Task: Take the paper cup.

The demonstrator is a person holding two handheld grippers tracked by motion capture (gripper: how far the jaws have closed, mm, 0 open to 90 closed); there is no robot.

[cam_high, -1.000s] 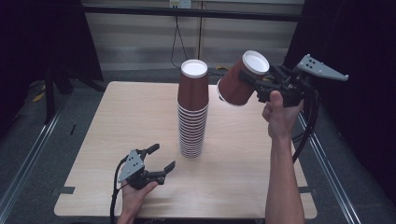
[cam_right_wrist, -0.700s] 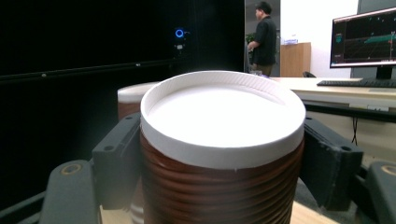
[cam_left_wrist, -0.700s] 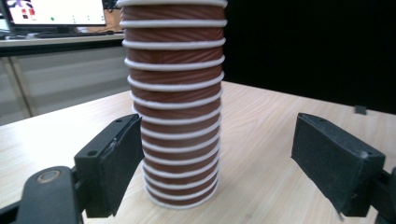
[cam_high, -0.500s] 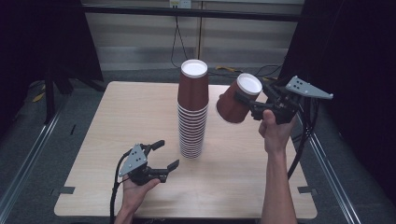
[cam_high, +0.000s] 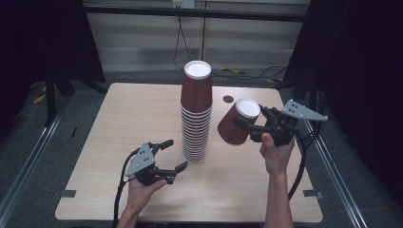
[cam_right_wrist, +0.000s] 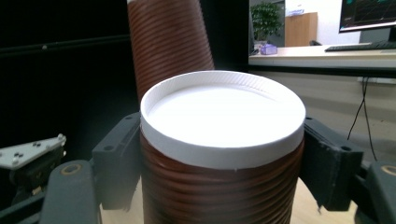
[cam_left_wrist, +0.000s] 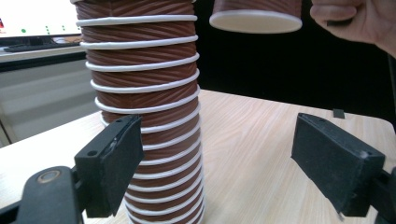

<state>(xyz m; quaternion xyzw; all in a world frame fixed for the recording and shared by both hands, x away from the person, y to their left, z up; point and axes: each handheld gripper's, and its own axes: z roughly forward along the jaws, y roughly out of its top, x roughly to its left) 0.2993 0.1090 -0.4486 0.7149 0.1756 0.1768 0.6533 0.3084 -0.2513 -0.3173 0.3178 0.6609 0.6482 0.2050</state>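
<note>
Right gripper view: cup clamped in right gripper, held clear of stack ahead for separate placement; left gripper spread, empty.

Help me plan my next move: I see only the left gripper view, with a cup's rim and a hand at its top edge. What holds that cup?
Observer: The right gripper is shut on the cup, with one jaw on each side near its white closed end.
Operator: Is it touching the stack?
Observer: No. In the high view it hangs tilted in the air to the right of the stack, apart from it.
Operator: Where does my own gripper sit?
Observer: The left gripper is open near the front of the table, just left of the stack's foot and not touching it.
</note>
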